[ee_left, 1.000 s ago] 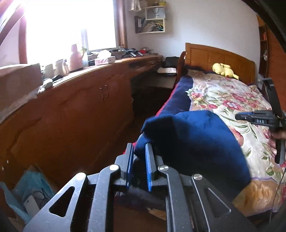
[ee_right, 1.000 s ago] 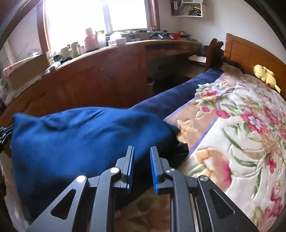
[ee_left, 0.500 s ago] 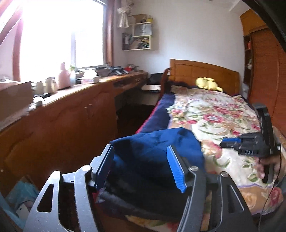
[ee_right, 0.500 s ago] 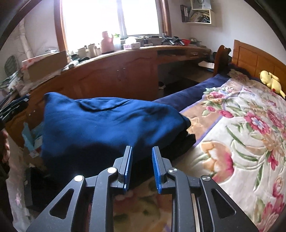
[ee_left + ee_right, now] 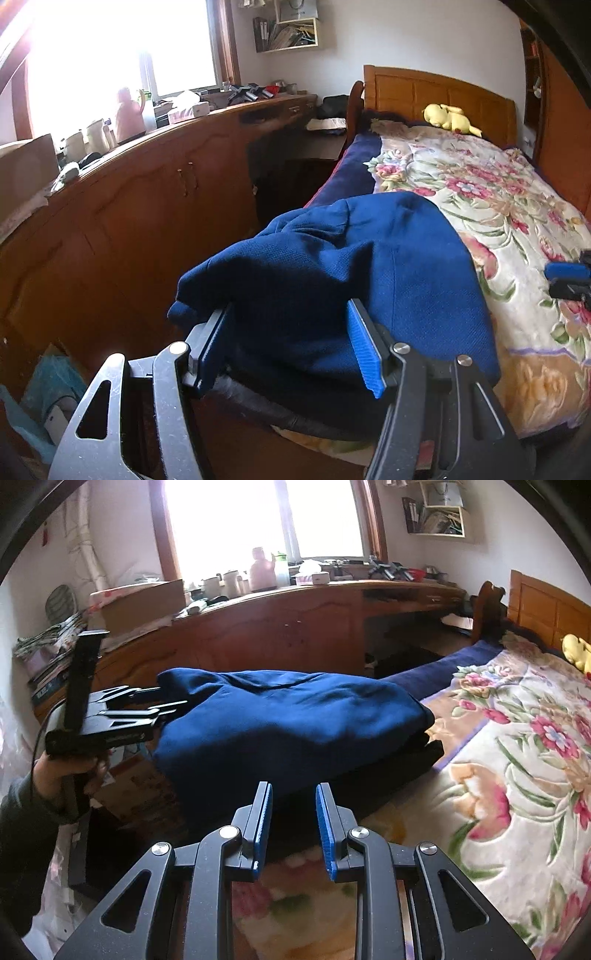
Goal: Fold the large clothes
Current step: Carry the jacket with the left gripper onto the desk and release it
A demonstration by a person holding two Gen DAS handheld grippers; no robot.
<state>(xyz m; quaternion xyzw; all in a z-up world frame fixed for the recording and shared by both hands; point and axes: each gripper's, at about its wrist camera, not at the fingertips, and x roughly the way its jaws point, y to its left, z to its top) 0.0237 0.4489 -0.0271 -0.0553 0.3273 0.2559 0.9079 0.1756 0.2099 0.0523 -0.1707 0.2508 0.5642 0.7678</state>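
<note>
Hand-held gripper (image 5: pixel 291 347) gapes wide around blue garment (image 5: pixel 354 266).

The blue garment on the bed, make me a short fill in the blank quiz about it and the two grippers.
1. The blue garment lies folded on the floral ____.
2. The left gripper has its jaws ____.
3. The right gripper holds ____.
4. The plush toy by the headboard is ____.

Missing words: blanket; open; nothing; yellow

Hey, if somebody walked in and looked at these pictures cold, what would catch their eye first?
Probably the dark blue garment, bundled at the corner of the bed, on the flowered bedspread. The left gripper is open, its fingers either side of the cloth's near edge; the right gripper is open, short of it. A yellow plush toy lies by the headboard.
</note>
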